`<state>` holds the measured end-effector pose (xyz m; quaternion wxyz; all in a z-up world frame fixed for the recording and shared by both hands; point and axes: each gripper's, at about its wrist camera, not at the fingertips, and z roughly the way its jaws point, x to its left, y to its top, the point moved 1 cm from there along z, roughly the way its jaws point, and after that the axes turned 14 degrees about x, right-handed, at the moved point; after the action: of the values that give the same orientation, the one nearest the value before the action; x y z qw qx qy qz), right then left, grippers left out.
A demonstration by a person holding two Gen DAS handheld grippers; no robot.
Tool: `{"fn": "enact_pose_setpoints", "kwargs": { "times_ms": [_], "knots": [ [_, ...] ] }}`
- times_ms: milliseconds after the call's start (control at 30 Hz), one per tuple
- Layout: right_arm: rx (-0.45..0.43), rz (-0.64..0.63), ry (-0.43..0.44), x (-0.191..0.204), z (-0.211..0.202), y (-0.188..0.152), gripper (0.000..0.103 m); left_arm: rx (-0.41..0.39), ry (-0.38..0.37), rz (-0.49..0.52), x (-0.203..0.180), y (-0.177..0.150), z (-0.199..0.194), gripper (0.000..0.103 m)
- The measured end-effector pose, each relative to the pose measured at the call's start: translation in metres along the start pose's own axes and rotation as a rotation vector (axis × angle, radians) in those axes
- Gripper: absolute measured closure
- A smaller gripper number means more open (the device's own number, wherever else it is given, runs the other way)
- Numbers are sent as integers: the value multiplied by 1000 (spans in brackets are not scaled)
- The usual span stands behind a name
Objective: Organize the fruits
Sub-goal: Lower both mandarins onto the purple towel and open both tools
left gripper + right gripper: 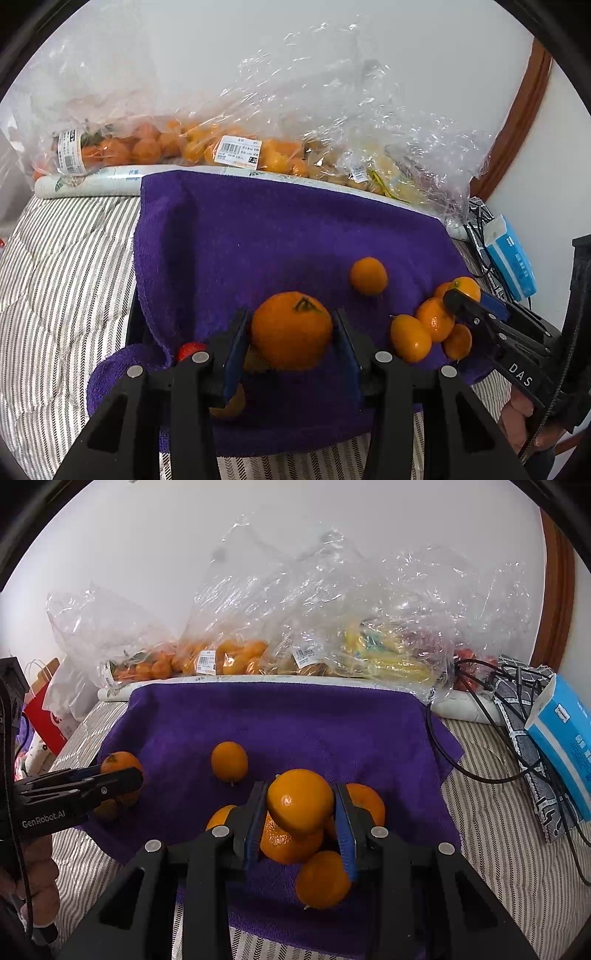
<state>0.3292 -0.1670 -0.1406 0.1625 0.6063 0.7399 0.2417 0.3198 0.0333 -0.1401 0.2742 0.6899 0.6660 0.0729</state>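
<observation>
A purple towel [258, 240] lies on striped bedding. My left gripper [291, 332] is shut on a large mandarin [291, 330] with a green stem, held over the towel's near left part. A strawberry [190, 350] lies just left of it, and another orange fruit [231, 404] peeks out below. My right gripper [300, 805] is shut on a smaller orange [300, 800], right above a pile of small oranges [323, 878] on the towel's near right. One orange [229, 761] lies alone mid-towel. Each gripper shows in the other's view: the right gripper [458, 295] and the left gripper [136, 775].
Clear plastic bags of fruit [236, 657] with price labels line the back wall behind a rolled paper tube [92, 181]. A blue tissue box [565, 746] and black cables [480, 709] lie right of the towel. A red paper bag [44, 716] stands far left.
</observation>
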Motion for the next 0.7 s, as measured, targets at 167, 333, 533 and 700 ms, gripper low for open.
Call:
{"fn": "enact_pose_setpoints", "kwargs": {
  "times_ms": [167, 333, 533, 700],
  "knots": [
    [-1, -2, -1, 1, -1, -1, 67, -18, 10, 23, -4, -2, -4, 60],
    [4, 0, -5, 0, 0, -1, 67, -18, 5, 25, -4, -2, -6, 60],
    [4, 13, -3, -4, -1, -1, 66, -9, -4, 6, 1, -1, -5, 59],
    [-5, 1, -12, -2, -3, -2, 62, -13, -14, 4, 1, -1, -7, 58]
  ]
}}
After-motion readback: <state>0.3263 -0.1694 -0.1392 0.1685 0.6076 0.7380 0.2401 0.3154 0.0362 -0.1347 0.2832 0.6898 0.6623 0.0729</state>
